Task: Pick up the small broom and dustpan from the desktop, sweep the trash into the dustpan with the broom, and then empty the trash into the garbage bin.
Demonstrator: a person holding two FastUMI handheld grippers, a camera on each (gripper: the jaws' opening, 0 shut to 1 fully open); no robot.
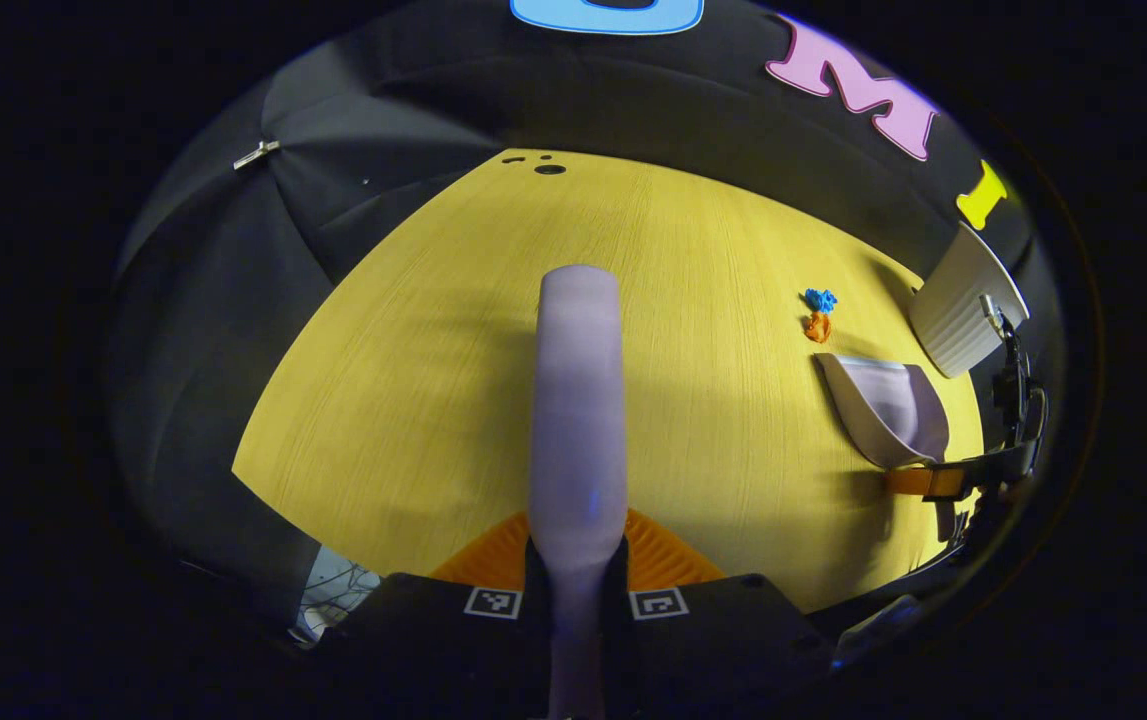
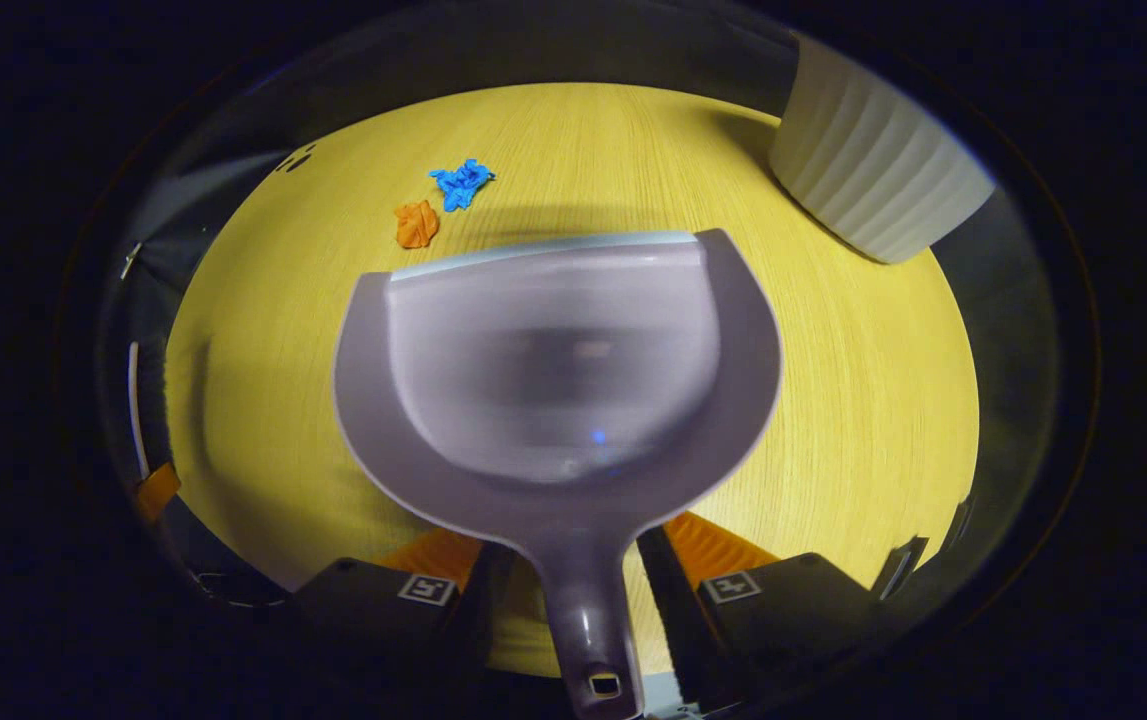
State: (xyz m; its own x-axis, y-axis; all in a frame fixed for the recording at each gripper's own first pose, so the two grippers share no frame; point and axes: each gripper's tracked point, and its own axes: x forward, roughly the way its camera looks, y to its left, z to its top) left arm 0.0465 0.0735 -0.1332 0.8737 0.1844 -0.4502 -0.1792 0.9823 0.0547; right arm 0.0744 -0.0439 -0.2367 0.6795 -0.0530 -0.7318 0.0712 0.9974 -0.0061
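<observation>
Broom (image 1: 576,400) clenched in left jaws, bristles hidden; dustpan (image 2: 553,370) gripped by right jaws.

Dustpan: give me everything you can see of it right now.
The pale lilac plastic dustpan looks smooth and empty: a rounded scoop with raised side walls, a straight front lip and a short handle with a hanging hole. The right hand-held gripper grips that handle. Its lip faces the orange scrap and blue scrap on the yellow desktop.

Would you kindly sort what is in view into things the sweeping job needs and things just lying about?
Needed: broom in left hand-held gripper; dustpan in right hand-held gripper; blue scrap; orange scrap; ribbed white bin.
Lying about: metal clip on the cloth.
</observation>
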